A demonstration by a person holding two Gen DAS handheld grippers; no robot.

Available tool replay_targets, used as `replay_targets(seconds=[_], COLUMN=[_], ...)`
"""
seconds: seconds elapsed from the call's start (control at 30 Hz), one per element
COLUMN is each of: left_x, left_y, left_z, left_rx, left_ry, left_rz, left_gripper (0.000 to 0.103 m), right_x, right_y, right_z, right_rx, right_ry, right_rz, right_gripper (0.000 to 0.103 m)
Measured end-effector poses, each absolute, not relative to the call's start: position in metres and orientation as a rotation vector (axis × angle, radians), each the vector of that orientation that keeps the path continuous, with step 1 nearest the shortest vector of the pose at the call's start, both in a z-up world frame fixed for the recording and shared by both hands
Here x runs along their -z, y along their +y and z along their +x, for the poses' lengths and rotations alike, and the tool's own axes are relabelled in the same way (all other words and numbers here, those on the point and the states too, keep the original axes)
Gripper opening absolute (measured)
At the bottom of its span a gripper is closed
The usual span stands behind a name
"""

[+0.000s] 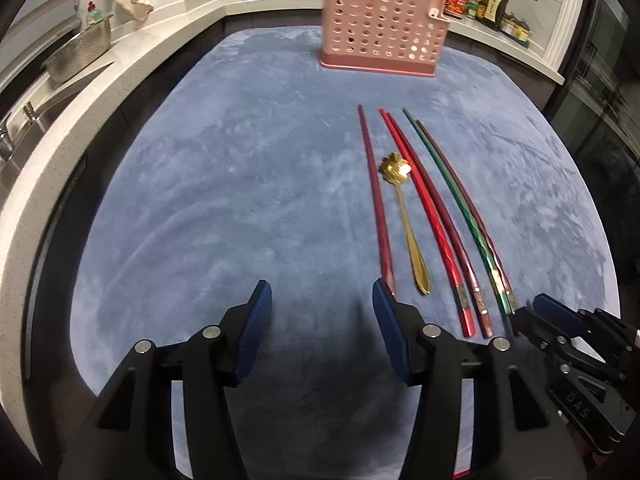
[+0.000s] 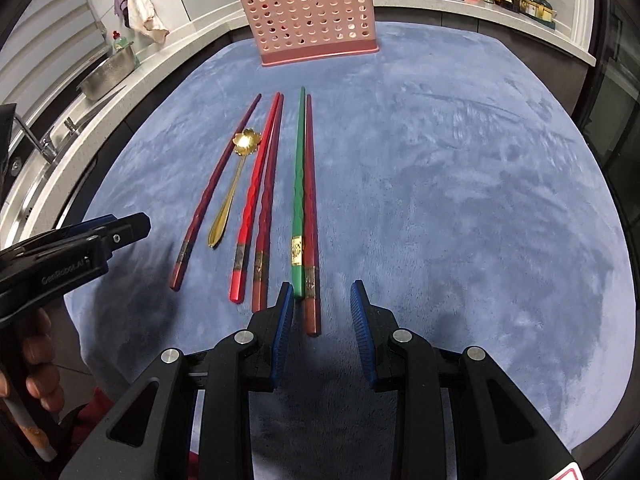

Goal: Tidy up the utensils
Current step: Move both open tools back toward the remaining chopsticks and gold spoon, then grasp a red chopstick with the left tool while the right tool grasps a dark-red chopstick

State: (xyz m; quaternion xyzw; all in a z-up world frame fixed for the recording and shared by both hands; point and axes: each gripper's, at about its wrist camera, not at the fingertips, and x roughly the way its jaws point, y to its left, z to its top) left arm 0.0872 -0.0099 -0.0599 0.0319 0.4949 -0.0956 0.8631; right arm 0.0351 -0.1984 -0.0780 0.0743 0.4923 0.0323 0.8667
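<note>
Blue plush mat point(image 2: 440, 180) bearing five lacquered chopsticks point(image 2: 302, 184), gold flower-bowled spoon point(image 2: 234, 184); pink perforated plastic holder point(image 2: 312, 16) beyond. Left gripper point(image 1: 318, 300) and right gripper point(image 2: 322, 300) fingers spread, empty.

5 chopsticks point(image 2: 256, 208) and 1 spoon point(image 2: 230, 196) are lying side by side on the mat point(image 2: 460, 200) ahead of me, pointing away. The spoon is sitting between the leftmost chopstick point(image 2: 212, 196) and the next pair. The utensil holder point(image 2: 312, 20) is standing behind them at the mat's far edge. The counter point(image 1: 168, 40) is curving behind and left.
</note>
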Motion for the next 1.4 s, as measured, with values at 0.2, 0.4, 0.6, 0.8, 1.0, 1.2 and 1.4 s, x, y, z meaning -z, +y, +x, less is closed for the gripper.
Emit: replay_targets(seconds=[0.2,0.4,0.6,0.8,1.0,1.2,1.4], left_x=[0.067,0.074,0.08,0.086,0.091,0.093,0.092], left_y=[-0.017,-0.025,-0.028,-0.032,-0.035,-0.035,-0.032], left_z=[0.084,0.083,0.083,0.085,0.087,0.088,0.09], left_rx=[0.222,0.239,0.246,0.253,0.248,0.245,0.231], left_ry=[1.059,1.072,1.087,1.094,1.1,1.094,1.082], left_rz=[0.077,0.091,0.096,0.099,0.112,0.111,0.104], left_gripper=[0.05,0.05,0.05,0.05,0.05,0.049,0.031], right_x=[0.084,0.088,0.09,0.09,0.09,0.09,0.091], right_y=[-0.196,-0.197,-0.204,-0.207,-0.207,-0.205,-0.204], right_z=[0.036,0.037,0.038,0.039,0.042,0.048,0.052], right_rx=[-0.076,-0.071,-0.059,-0.058,-0.058,-0.056,-0.053], right_ry=[1.046,1.047,1.044,1.044,1.04,1.033,1.027], right_rz=[0.15,0.144,0.171,0.184,0.177,0.166,0.158], right_gripper=[0.029,0.027,0.017,0.015,0.015,0.015,0.011])
